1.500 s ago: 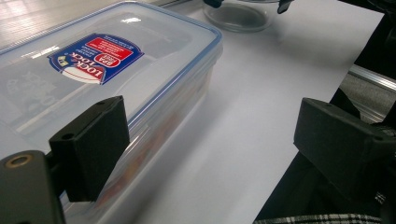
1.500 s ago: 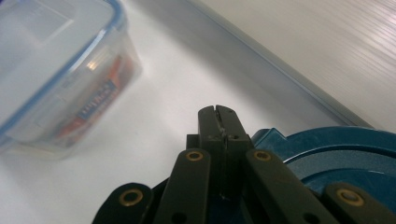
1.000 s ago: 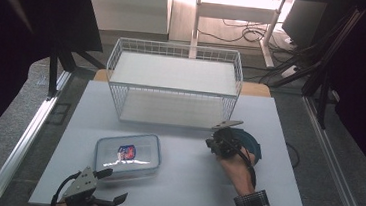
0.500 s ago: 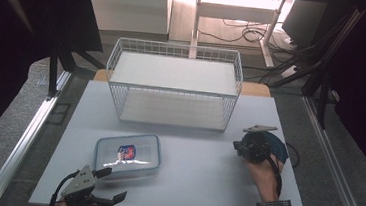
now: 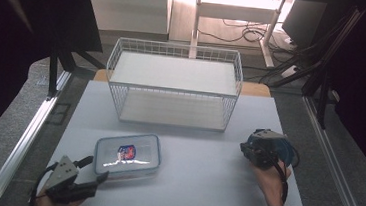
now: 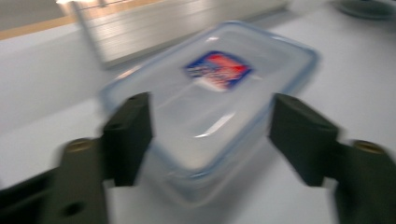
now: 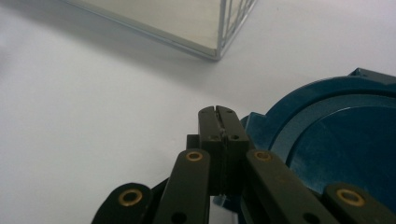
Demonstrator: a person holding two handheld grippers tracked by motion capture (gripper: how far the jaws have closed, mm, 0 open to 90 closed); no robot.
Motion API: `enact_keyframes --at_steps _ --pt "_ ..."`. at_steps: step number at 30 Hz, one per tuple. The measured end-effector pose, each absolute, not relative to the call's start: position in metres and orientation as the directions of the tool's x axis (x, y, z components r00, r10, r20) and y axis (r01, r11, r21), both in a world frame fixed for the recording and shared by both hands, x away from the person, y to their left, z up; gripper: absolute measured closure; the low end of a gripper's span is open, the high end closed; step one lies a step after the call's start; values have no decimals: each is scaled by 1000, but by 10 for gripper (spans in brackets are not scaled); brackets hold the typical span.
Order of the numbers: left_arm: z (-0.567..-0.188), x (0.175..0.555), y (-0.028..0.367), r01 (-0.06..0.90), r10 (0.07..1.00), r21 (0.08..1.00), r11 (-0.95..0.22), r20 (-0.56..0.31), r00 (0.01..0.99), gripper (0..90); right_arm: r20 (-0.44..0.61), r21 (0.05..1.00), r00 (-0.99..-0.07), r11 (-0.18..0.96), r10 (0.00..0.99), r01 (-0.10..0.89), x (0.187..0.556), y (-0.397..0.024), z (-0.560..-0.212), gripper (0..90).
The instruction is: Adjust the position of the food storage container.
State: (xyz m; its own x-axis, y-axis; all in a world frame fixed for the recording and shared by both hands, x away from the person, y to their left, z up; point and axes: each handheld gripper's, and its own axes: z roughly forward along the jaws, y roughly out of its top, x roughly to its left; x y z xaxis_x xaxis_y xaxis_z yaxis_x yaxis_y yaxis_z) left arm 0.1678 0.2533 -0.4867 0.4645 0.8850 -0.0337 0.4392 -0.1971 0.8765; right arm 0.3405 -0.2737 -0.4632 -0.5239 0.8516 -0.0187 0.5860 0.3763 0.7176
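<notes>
Two jaws of the left claw [image 6: 210, 140], just closing, stand on both sides of the clear lidded box [image 5: 127, 153] on the counter [image 5: 199, 184], not yet pressing; its long axis runs away ahead. The right claw [image 7: 218, 116] is shut, empty.

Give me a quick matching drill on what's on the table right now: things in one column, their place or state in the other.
1. clear lidded box
2. wire basket
3. right tongs
4. dark blue round thing

a. shut, nothing between
b. at the table's far side
c. between the left tongs' open jaws, which have just been closing
d. beside the right tongs

Pairs: 1-c, 2-b, 3-a, 4-d
</notes>
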Motion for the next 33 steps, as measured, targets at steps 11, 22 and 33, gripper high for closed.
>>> enact_keyframes --at_steps 11,22,33 --pt "-521 218 292 642 930 750 -160 -104 353 898 -26 721 -611 438 791 536 326 -250 -467 895" --pt "-523 243 264 652 905 724 -225 -93 416 900 27 724 -671 448 741 524 310 -231 -471 893" --pt "-520 264 216 628 849 723 -289 -109 517 900 87 709 -698 448 711 544 297 -215 -478 893"
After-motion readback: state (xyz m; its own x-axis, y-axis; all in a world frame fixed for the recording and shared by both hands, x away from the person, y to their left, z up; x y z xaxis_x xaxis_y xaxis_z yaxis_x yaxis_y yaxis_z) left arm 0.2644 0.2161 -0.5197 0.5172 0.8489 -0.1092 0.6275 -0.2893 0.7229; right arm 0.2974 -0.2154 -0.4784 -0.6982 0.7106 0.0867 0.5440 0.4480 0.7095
